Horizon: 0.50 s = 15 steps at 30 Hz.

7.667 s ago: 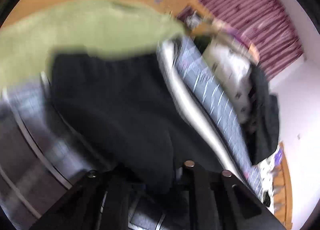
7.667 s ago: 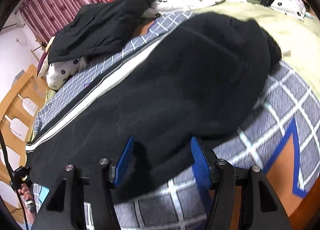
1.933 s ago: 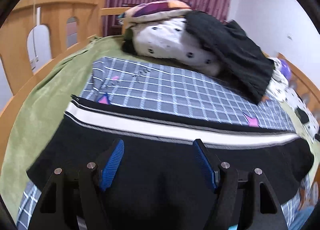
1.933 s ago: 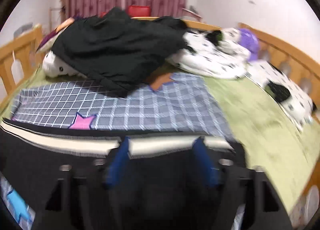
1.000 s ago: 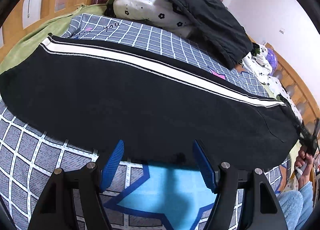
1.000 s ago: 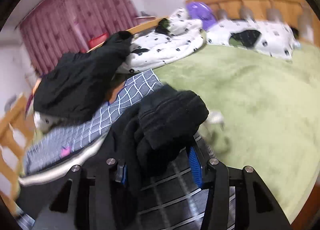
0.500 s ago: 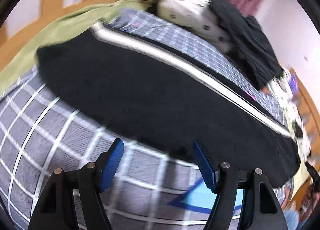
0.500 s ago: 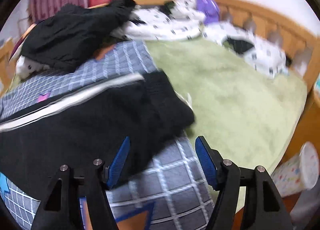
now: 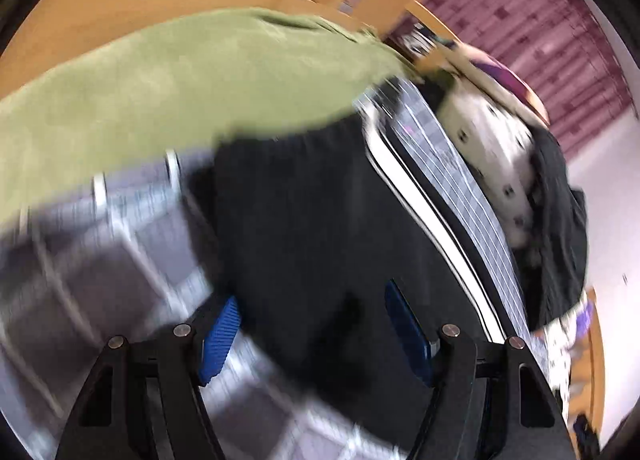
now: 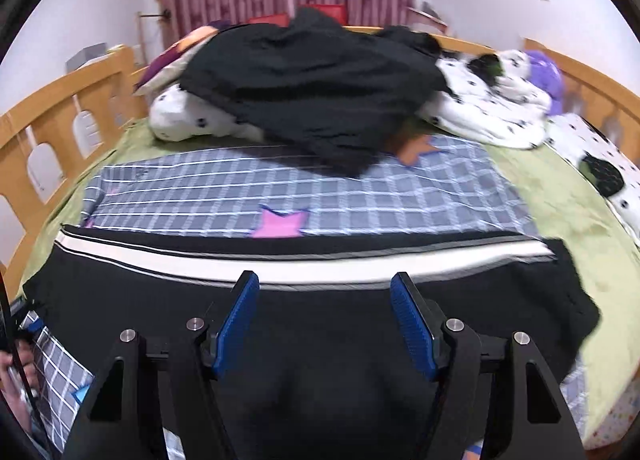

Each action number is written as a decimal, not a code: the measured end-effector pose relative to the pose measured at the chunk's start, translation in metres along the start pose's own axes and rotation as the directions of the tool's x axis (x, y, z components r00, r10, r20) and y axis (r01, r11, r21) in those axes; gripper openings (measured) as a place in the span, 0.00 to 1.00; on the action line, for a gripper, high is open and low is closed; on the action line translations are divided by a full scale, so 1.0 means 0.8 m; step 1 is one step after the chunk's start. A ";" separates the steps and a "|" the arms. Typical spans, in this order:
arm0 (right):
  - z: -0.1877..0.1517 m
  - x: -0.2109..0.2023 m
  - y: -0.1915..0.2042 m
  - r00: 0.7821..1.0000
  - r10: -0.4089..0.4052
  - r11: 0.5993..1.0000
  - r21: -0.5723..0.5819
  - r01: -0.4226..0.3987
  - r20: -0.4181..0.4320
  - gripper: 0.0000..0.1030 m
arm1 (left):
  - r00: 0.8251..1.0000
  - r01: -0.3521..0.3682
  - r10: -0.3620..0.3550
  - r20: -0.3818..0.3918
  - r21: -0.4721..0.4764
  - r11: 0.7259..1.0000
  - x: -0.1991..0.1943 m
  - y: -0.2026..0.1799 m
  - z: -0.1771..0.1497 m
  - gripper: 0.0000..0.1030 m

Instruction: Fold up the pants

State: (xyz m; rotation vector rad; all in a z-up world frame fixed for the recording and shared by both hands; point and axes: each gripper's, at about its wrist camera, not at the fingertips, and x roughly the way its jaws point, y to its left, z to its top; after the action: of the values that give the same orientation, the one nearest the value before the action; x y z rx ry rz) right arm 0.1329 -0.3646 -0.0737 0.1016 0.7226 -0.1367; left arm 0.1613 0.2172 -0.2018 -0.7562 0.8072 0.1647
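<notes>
Black pants (image 10: 160,300) with a white side stripe (image 10: 320,268) lie flat across the bed on a grey checked blanket (image 10: 280,196). My right gripper (image 10: 324,324) is open and empty, just above the middle of the pants near the stripe. In the blurred left wrist view my left gripper (image 9: 316,328) is open and empty over one end of the pants (image 9: 320,220), whose edge runs between the blue fingers (image 9: 220,328).
A heap of black clothing (image 10: 312,84) sits on spotted white pillows (image 10: 492,108) at the head of the bed. A green sheet (image 10: 568,212) covers the mattress (image 9: 160,80). Wooden bed rails (image 10: 60,120) run along the sides.
My left gripper has swung toward the left end of the pants and tilted. My right gripper has moved from the right end to over the middle of the pants. Both stay open.
</notes>
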 end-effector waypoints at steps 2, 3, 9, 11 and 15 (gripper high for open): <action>0.001 0.012 0.026 0.999 0.042 0.999 -0.021 -0.042 0.001 0.65 | 0.999 -0.020 0.021 0.031 -0.020 1.000 0.009 0.007 0.022 0.67; 0.002 0.018 0.034 0.998 0.056 0.998 -0.025 -0.056 0.000 0.65 | 0.999 -0.023 0.025 0.046 -0.037 0.999 0.013 0.012 0.033 0.67; -0.025 0.068 0.040 0.996 0.078 0.997 0.009 -0.078 -0.034 0.65 | 0.988 -0.125 0.126 0.092 -0.007 0.992 0.030 0.001 0.052 0.38; -0.034 0.082 0.027 0.996 0.051 0.998 0.032 -0.049 -0.077 0.60 | 0.981 -0.171 0.169 0.097 0.016 0.985 0.030 0.005 0.057 0.32; -0.036 0.082 -0.003 0.994 0.056 0.993 0.109 -0.046 -0.093 0.56 | 0.947 -0.266 0.254 0.196 0.039 0.963 0.012 -0.026 0.049 0.25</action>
State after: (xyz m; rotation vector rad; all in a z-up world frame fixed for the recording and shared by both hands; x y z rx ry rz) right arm 0.1625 -0.3684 -0.1390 0.2299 0.8074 -0.1224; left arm 0.1997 0.2271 -0.1791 -0.5607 0.7243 0.4400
